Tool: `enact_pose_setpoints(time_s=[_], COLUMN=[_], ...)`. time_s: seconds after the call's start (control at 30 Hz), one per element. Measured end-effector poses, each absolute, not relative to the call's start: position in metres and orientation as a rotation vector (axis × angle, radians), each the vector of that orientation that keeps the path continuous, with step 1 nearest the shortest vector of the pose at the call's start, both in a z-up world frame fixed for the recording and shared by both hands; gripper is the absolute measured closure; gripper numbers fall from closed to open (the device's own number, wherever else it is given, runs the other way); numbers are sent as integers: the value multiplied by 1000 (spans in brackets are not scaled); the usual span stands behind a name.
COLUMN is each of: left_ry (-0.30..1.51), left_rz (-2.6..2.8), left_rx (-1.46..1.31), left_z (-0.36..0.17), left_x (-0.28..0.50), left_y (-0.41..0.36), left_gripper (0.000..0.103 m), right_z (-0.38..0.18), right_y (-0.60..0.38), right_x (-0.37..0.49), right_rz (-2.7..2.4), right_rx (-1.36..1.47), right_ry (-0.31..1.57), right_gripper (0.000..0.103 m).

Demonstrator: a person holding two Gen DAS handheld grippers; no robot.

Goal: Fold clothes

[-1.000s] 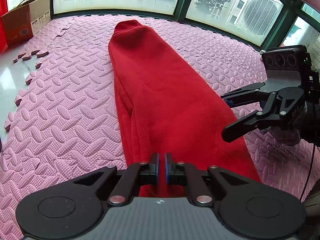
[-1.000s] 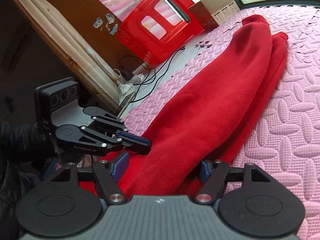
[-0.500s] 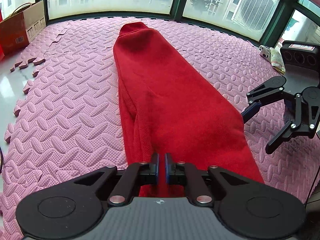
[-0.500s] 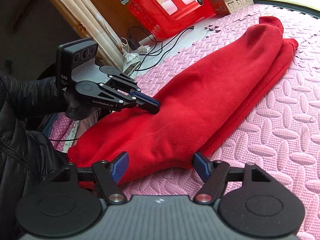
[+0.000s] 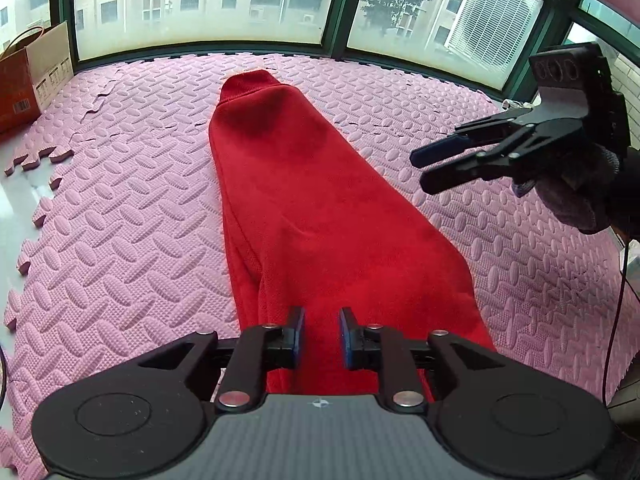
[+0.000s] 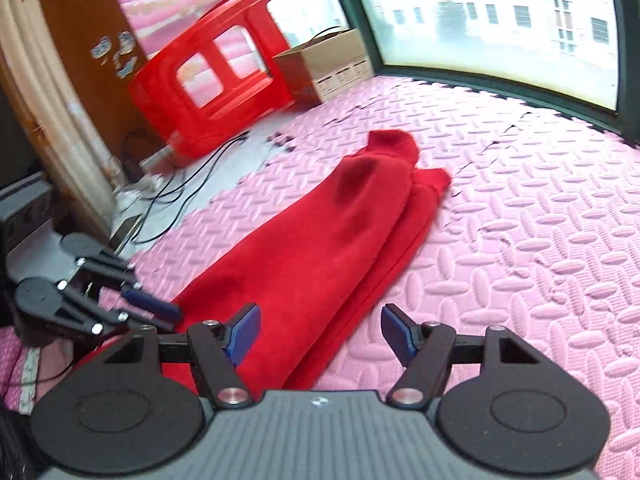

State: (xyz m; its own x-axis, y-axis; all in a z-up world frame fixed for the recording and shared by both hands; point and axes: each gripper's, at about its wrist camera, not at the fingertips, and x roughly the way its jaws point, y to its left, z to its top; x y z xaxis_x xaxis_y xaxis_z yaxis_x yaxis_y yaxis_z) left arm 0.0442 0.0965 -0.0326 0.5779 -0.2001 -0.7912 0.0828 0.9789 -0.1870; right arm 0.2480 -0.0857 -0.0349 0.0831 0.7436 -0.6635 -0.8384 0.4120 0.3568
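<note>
A long red garment [image 5: 320, 200], folded lengthwise, lies flat on the pink foam mat [image 5: 120, 220] and runs away from me toward the windows. My left gripper [image 5: 322, 332] is over its near end. Its jaws are opening, the blue pads stand a little apart, and the cloth lies loose between them. My right gripper [image 5: 420, 170] hovers in the air to the right of the garment, held by a gloved hand [image 5: 576, 200]. Its jaws are wide and closing slightly with nothing gripped. The right wrist view shows this gripper [image 6: 319, 316] above the garment's [image 6: 320, 248] side edge, with the left gripper [image 6: 168, 318] at the lower left.
A cardboard box [image 5: 36, 80] stands at the mat's far left edge, also in the right wrist view [image 6: 332, 64] beside a red plastic stool [image 6: 212, 68]. Cables [image 6: 192, 184] trail over the bare floor past the mat's jagged edge. Windows close off the far side.
The left jaws, shut on the near end of the garment before, have parted. The right gripper has lifted off the garment's side and swung up and away to the right.
</note>
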Motion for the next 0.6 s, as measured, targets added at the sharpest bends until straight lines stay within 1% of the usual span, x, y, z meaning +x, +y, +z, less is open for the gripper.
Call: enact_pose_setpoints(time_s=[0.2, 0.33, 0.37, 0.4, 0.43, 0.47, 0.53, 0.57, 0.6], left_ry=[932, 918, 913, 911, 909, 907, 908, 909, 908], left_rz=[-142, -143, -141, -140, -139, -137, -134, -133, -133], left_rx=[-156, -157, -159, -163, -167, -169, -170, -172, -174], left_z=[-39, -39, -39, -39, -40, -40, -41, -42, -41], left_x=[61, 68, 70, 71, 72, 73, 75, 76, 76], left_y=[106, 109, 111, 112, 114, 115, 117, 118, 118], left_gripper=[82, 82, 82, 82, 82, 82, 82, 82, 82], right_z=[-46, -56, -59, -62, -65, -66, -69, -68, -67], right_y=[-39, -12, -8, -5, -1, 0, 0, -3, -5], right_x=[295, 313, 317, 320, 323, 323, 324, 322, 321], right_rz=[1031, 912, 893, 875, 856, 811, 769, 767, 765], right_rx=[1, 28, 31, 34, 37, 24, 9, 23, 37], right_ry=[890, 881, 884, 887, 889, 874, 854, 848, 842], right_gripper=[34, 34, 37, 37, 40, 52, 52, 55, 56])
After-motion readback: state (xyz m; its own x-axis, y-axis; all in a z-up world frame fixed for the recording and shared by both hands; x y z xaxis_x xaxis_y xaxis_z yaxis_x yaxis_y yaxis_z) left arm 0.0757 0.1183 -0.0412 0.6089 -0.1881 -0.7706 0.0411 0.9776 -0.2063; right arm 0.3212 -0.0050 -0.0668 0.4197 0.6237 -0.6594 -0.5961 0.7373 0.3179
